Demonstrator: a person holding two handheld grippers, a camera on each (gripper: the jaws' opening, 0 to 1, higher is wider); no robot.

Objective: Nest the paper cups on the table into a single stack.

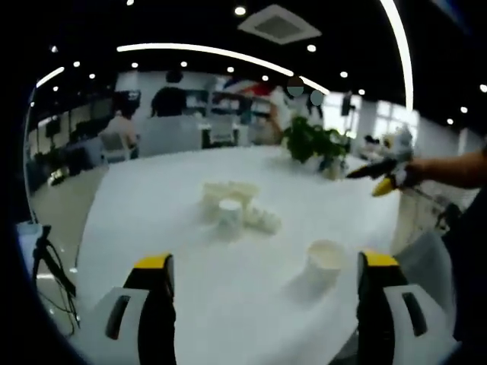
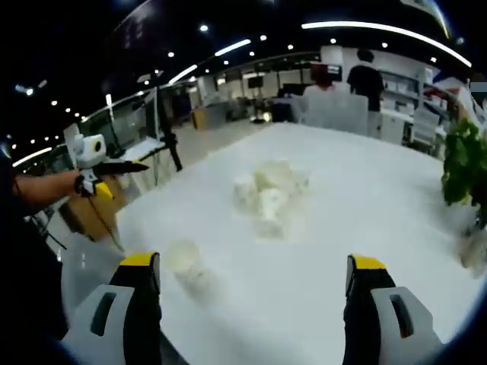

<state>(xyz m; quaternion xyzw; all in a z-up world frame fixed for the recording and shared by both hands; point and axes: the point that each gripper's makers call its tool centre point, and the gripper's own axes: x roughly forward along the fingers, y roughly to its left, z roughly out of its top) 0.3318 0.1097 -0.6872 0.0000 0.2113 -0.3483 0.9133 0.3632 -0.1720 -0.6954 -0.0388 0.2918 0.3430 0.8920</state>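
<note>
**Approach stage: both grippers empty, cups not yet gathered**

You hold the left gripper (image 1: 262,304) and the right gripper (image 2: 255,304) above the near edge of the white table (image 1: 190,304), each with its jaws spread wide and nothing between them. No cup has been lifted, so by this reading the stacking has yet to begin and the step in hand is the first reach.

In the left gripper view, a lone paper cup (image 1: 326,264) stands upright on the table just ahead of your right-hand jaw, nearer than anything else. Farther out, around mid-table, lies the cluster of cups (image 1: 232,207), some upright and some apparently tipped (blur prevents a count). In the right gripper view the same lone cup sits just beyond your left-hand jaw, and the cluster lies ahead, well apart from the jaws.

The next move likely calls for centring one gripper on the lone cup, closing gently on its wall, then carrying it toward the cluster.

A potted plant (image 1: 313,143) stands at the far side.
</note>
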